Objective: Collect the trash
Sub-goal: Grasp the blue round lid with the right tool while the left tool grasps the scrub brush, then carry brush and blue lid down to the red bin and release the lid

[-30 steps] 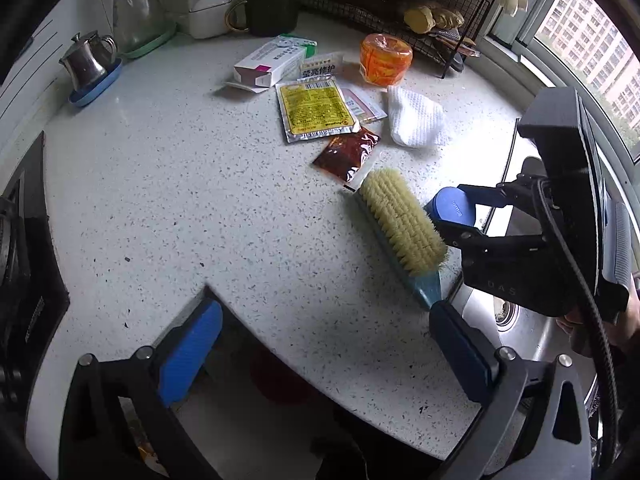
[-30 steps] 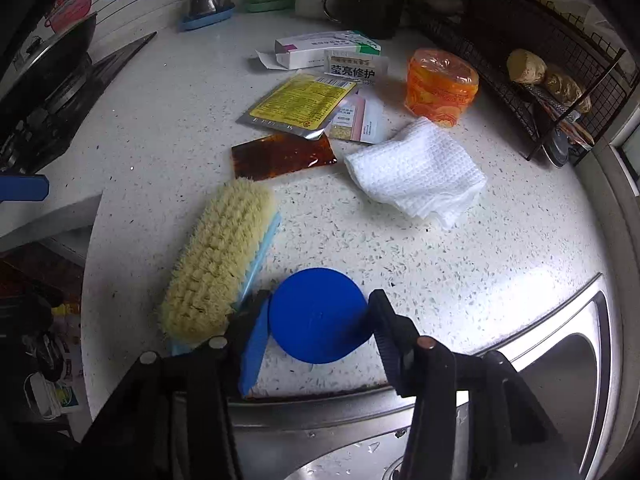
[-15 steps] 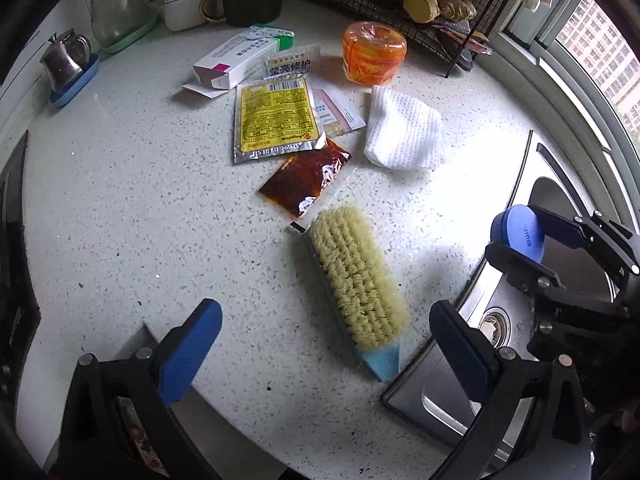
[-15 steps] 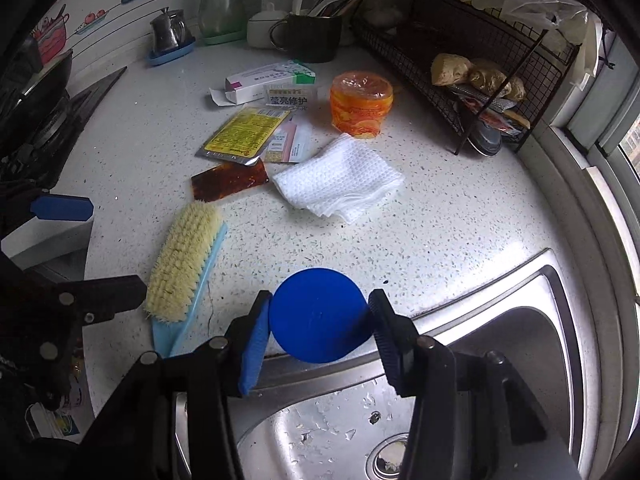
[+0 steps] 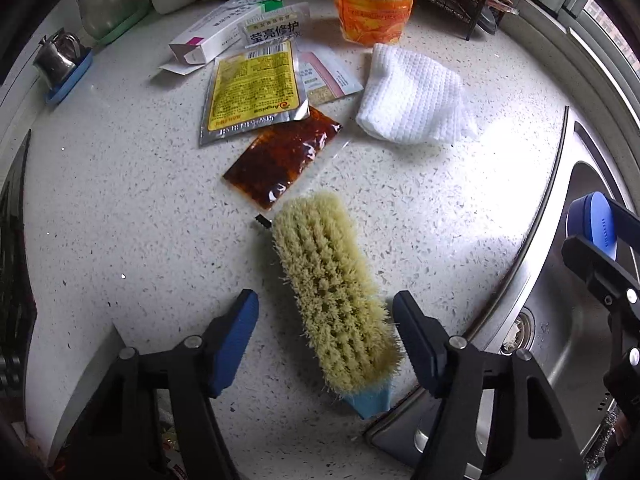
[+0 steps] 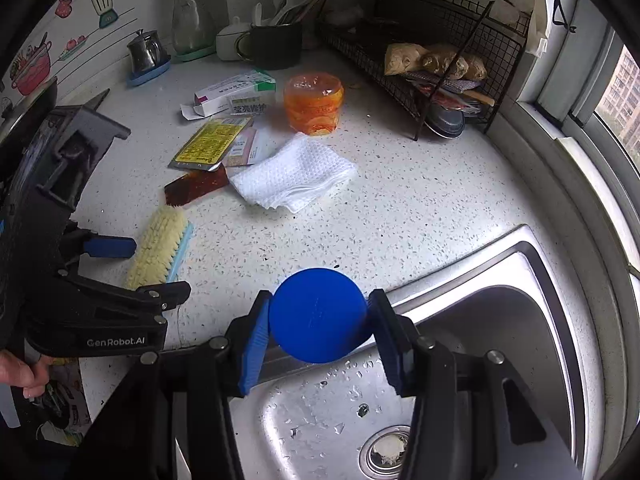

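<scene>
A speckled white tabletop (image 5: 120, 208) beside a steel sink (image 6: 520, 360). The left gripper (image 5: 326, 340) has moved in over a yellow-bristled scrub brush (image 5: 332, 292), which a second ago lay well off to its side. Its jaws have just been closing from wide; they now straddle the brush's handle end without touching it. The right gripper (image 6: 318, 338) has lifted over the sink's edge, jaws clamped on a round blue lid (image 6: 318, 316). The trash lies beyond the brush: a dark sauce sachet (image 5: 282, 158), a yellow packet (image 5: 252, 94) and an opened carton (image 5: 224, 28). Likely the brush gets cleared first.
</scene>
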Available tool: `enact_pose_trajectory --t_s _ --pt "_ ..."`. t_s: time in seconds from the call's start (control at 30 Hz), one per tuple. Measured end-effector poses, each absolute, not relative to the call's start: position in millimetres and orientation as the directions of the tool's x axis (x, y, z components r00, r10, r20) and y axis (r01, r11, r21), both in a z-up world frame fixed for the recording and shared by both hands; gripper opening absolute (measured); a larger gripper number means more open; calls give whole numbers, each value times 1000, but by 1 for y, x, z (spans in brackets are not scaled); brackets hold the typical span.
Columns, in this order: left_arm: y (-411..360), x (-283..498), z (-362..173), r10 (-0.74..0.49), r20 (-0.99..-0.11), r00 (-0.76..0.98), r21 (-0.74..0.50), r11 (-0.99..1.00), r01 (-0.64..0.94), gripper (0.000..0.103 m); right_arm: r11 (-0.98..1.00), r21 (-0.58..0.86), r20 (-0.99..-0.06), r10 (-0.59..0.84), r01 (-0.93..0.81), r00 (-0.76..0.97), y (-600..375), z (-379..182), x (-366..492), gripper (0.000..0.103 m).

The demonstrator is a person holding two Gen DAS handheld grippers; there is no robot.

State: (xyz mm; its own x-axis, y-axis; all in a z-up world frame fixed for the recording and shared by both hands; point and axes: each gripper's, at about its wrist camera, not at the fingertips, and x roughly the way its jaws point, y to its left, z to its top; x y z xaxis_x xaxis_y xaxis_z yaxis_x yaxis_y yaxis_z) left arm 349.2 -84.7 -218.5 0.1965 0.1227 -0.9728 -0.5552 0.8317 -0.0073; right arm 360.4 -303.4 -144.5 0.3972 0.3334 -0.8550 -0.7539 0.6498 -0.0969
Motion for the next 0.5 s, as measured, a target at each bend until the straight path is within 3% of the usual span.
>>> enact_pose_trajectory --t_s 0.03,0.1,0.5 --pt "-86 350 -217 120 -972 200 -11 833 -553 47 652 -95 -854 334 -752 398 -304 -143 360 46" --pt "-88 350 -216 107 -974 198 -17 842 -539 39 655 -90 -853 337 -750 397 -306 -141 359 46" --pt "-84 294 -181 104 -952 288 -61 857 -511 38 604 -122 -843 355 -788 403 -283 -129 324 46"
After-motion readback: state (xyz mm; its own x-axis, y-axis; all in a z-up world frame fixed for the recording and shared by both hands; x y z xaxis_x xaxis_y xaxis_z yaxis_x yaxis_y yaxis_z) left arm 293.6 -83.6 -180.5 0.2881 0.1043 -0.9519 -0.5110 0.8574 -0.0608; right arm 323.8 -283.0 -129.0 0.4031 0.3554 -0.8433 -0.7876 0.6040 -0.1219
